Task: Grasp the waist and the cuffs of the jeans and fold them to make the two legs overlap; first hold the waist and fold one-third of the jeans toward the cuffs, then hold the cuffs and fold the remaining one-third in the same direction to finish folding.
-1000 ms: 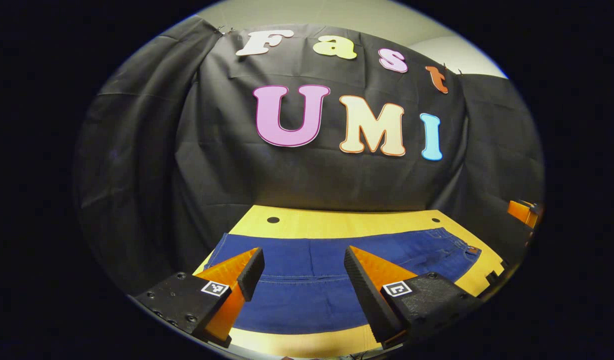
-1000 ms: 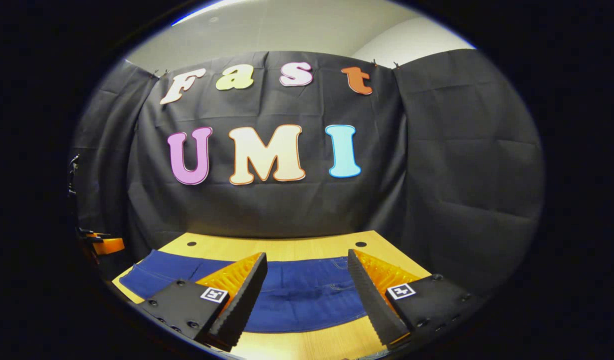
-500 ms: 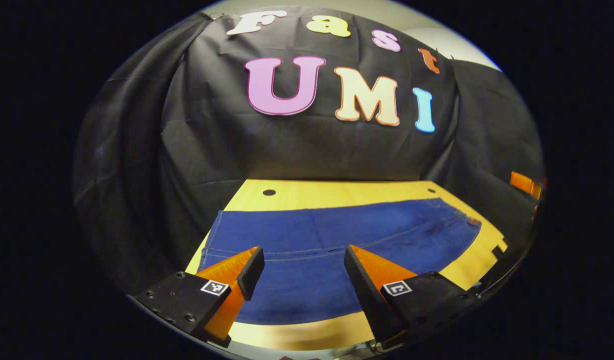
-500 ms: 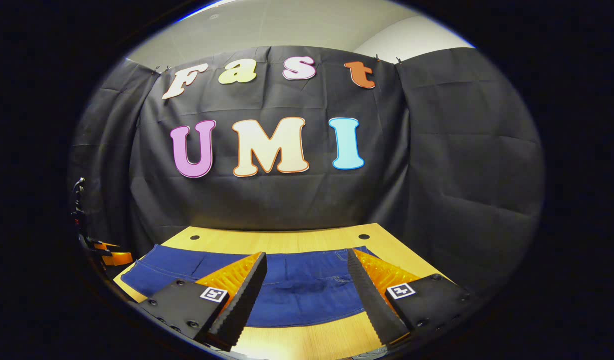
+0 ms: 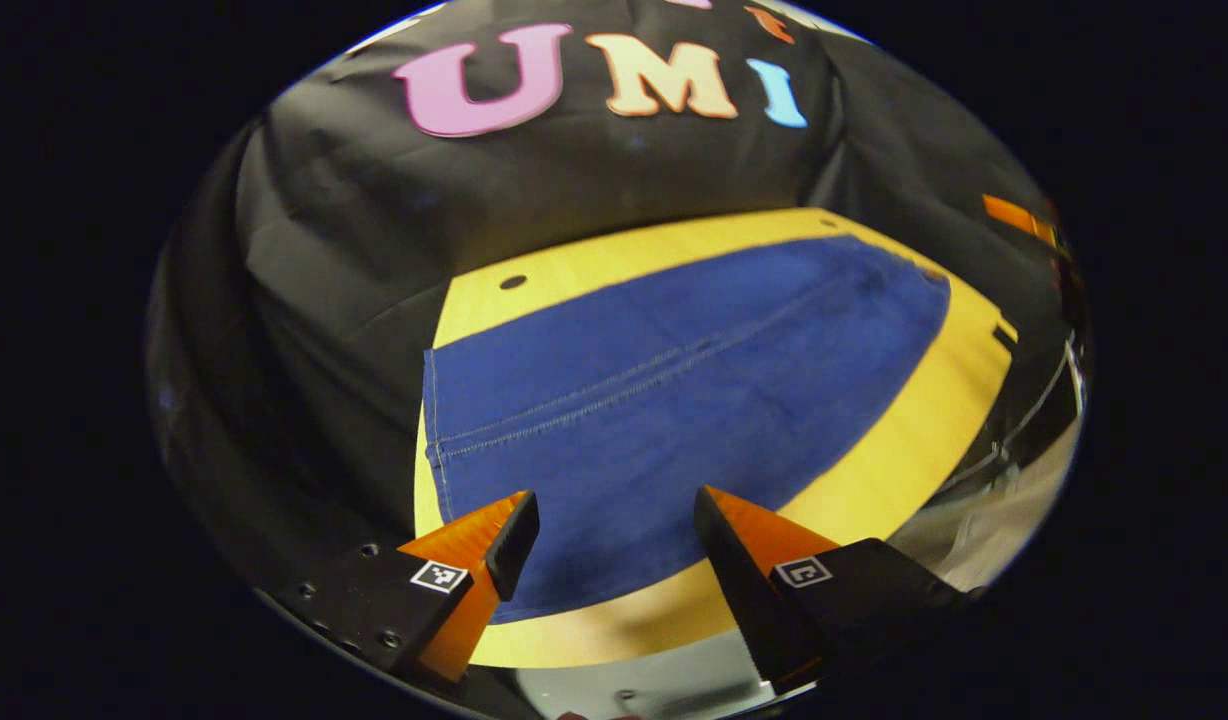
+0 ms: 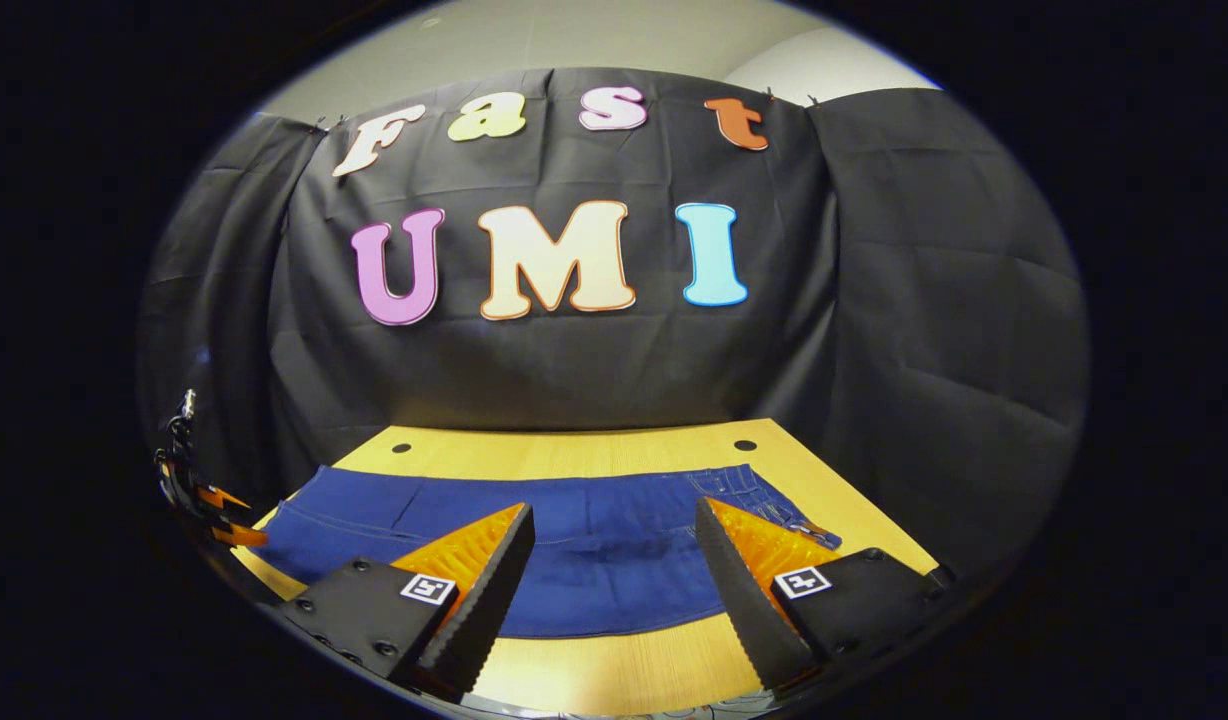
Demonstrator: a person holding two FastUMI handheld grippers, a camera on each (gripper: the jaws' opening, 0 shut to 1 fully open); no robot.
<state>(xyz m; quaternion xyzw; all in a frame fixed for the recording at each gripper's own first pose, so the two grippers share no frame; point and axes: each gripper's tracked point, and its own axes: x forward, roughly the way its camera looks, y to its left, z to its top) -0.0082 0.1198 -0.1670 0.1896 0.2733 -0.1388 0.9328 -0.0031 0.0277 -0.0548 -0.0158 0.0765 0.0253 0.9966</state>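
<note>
Blue jeans (image 5: 664,390) cuffs visible from left gripper (image 5: 614,520).

Even overhead light; strong fisheye bending at edges; left gripper view slightly motion-blurred.

My left gripper (image 5: 614,520) and right gripper (image 6: 614,530) both hang with jaws apart, nothing between the fingers. Jeans (image 5: 664,390) lie flat on the table (image 5: 904,440), low profile, free air above them. Bare wood strip along the near edge (image 6: 614,670). Black cloth wall (image 6: 574,370) closes off the far edge and both sides.
</note>
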